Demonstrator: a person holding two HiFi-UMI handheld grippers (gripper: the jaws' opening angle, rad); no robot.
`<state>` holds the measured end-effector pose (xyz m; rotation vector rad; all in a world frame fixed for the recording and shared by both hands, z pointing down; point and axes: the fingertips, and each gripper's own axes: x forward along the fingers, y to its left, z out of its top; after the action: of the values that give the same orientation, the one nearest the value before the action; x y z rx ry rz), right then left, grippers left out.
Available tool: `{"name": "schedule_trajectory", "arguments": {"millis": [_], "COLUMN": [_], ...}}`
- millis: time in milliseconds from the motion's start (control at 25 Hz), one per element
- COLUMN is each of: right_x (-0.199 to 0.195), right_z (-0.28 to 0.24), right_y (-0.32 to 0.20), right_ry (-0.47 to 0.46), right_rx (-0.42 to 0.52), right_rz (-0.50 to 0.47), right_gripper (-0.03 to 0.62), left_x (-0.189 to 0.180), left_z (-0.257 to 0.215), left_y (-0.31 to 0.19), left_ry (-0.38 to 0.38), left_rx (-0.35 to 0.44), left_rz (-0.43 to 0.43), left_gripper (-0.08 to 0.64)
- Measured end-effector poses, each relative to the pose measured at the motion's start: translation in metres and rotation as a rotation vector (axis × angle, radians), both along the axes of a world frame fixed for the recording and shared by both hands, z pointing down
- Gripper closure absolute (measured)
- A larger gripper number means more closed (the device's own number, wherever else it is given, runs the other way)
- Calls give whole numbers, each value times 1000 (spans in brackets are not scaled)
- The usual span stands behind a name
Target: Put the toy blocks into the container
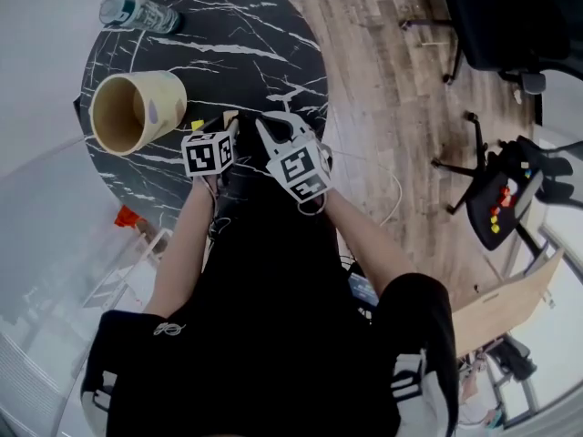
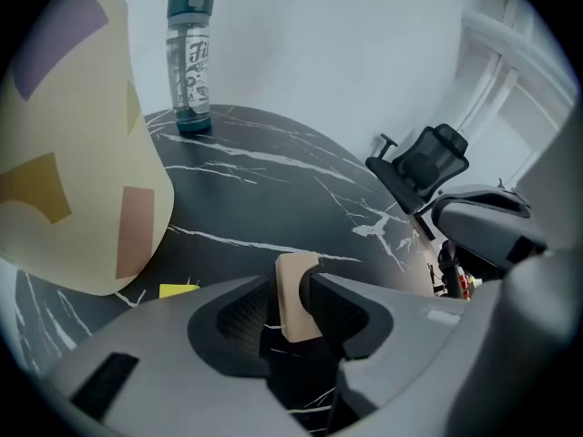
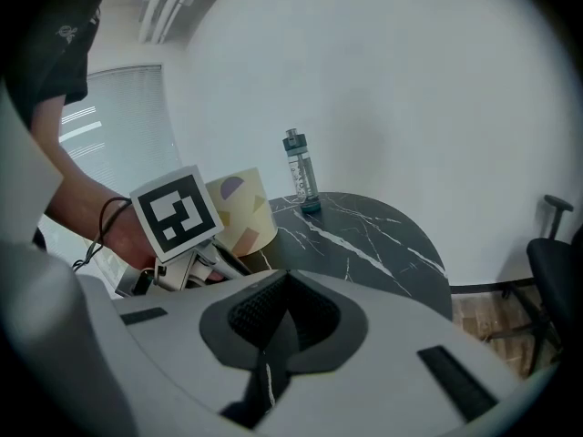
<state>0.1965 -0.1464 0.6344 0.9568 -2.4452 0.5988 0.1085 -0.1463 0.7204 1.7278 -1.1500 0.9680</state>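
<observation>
A beige toy block stands on edge on the black marble table, between the jaws of my left gripper. Those jaws stand apart; a thin dark gap shows at the block's left side. A small yellow block lies flat by the foot of the cream container, which is a wide cup with coloured patches. In the head view the left gripper is at the table's near edge, right of the container. My right gripper is shut and empty, held beside it.
A clear water bottle with a teal cap stands at the table's far side. Black office chairs sit on the wood floor to the right. Something red lies below the table's left edge.
</observation>
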Motion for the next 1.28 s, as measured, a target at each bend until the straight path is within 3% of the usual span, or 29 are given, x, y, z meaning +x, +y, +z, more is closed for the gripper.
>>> {"name": "schedule_trajectory", "arguments": {"millis": [120,200,480,880,1280], "right_x": [4,6,1,-29,-83], "right_z": [2,2,-3,-14,-38], "right_y": [-3,-4,-7,-1,5], "right_ry": [-1,-1,-5,-22,-17], "right_rx": [0,0,11,28,70], "right_rz": [13,17,15,-6,-45], "right_gripper": [595,595,595,595,595], "left_x": [2,5,2,-11,-58], "left_z": [3,4,-2,-43,-81], "left_y": [0,0,6,6,23], "left_ry": [5,8,29,56,88], "left_rx": [-24,-37,-25,146,263], "left_rz": [7,21,20,6,-79], "left_gripper": [433,477,482,482,482]}}
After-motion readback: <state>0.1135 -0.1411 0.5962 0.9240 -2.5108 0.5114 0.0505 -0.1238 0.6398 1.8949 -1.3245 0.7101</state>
